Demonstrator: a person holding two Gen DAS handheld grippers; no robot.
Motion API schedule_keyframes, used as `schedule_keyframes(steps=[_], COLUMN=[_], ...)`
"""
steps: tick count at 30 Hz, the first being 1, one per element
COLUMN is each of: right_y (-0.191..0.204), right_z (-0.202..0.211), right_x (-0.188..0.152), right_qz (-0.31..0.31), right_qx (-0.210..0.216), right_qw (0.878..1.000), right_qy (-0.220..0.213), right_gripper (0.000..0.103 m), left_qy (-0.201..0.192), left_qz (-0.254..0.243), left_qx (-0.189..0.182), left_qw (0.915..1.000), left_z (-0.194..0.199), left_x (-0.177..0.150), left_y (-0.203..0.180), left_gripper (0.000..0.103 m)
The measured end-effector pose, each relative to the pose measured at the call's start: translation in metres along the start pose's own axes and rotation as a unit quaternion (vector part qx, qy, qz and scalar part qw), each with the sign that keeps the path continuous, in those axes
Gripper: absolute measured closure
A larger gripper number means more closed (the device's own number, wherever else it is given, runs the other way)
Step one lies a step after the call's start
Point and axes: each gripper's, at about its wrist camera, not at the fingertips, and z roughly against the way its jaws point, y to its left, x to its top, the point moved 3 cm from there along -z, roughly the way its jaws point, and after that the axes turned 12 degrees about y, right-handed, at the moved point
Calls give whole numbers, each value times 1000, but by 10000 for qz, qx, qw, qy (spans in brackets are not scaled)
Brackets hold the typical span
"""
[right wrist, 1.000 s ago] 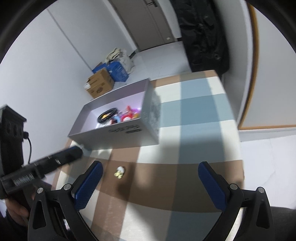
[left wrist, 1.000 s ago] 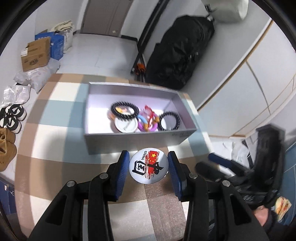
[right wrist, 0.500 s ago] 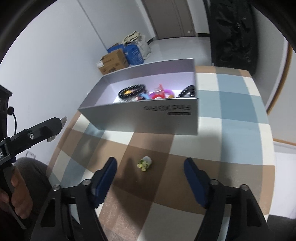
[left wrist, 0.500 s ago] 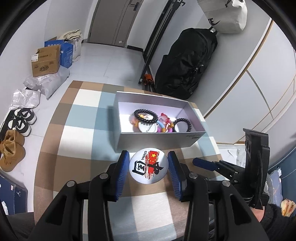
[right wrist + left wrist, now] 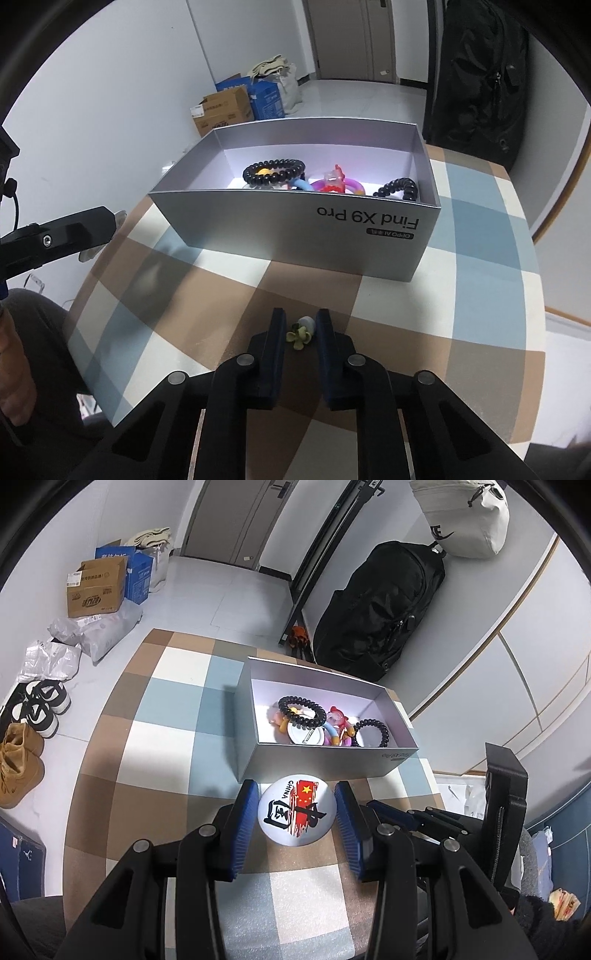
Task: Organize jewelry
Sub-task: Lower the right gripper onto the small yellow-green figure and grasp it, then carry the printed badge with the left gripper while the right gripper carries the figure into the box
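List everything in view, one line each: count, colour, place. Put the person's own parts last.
Box: one, silver-grey, open, on the checked table.
Coiled bands: two, black, inside the box.
Toy charms and rings: several, pink, red, blue, purple, inside the box.
Round badge: one, white with red flag, between the left gripper's pads.
Small charm: one, green and white, on the table between the right gripper's pads.
Backpack: one, black, against the wall.
Cardboard box: one, brown, on the floor.
Shoes: several, black-white and tan, on the floor.
Left gripper: black, blue pads.
Right gripper: black, blue pads, closed on the charm.

Round badge (image 5: 297, 814): "CHINA". Silver box (image 5: 295, 236) side, upside down: "Find X9 Pro", "OPPO".
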Motion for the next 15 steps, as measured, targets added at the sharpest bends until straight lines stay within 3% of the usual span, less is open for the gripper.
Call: schedule_keyframes(steps=[15], right_y=[0], right_z=[1], right_x=[2], right_qz=[5], right_qx=[28], right_qw=[9999], right_qy=[-96], right_gripper=[92], left_qy=[37], left_qz=[-150], left_qx=[104], left_qw=[9998], left_z=[-2], left_x=[-2], left_y=[-6], left_gripper=[66])
